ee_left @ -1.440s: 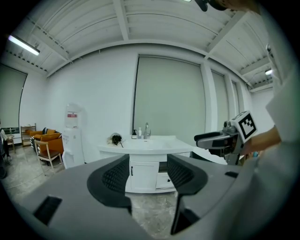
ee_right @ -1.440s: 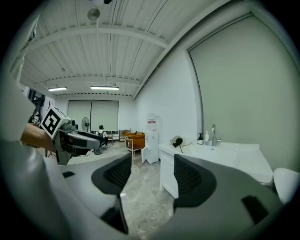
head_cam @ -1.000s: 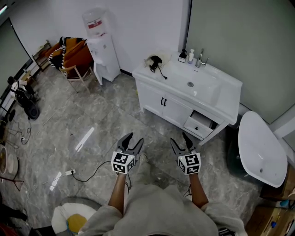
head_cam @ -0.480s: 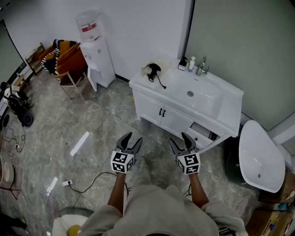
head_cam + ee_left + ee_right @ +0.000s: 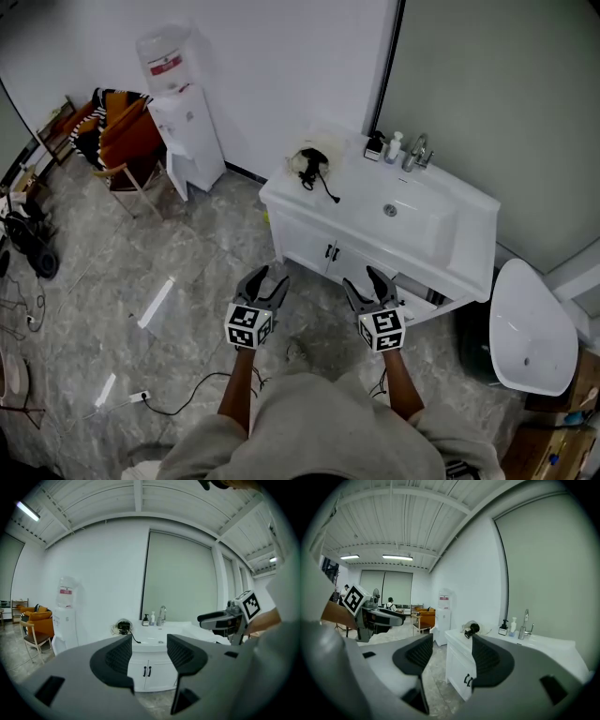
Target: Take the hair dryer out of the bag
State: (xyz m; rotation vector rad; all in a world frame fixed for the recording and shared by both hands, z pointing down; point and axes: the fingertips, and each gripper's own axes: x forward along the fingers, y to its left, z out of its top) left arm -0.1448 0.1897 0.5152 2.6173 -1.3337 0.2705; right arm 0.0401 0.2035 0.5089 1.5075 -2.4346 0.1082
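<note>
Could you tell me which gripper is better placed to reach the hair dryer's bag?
Left, but barely: the bag lies at the left end of the vanity. The left gripper and right gripper are both open, empty and far from it.

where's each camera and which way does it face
Head view: on the head, steeply down at floor and vanity; left gripper, right gripper, forearms show.
Left gripper view: on it, facing vanity front; own open jaws, right gripper.
Right gripper view: on it, facing vanity end; own open jaws, left gripper.
All share the hair dryer.
</note>
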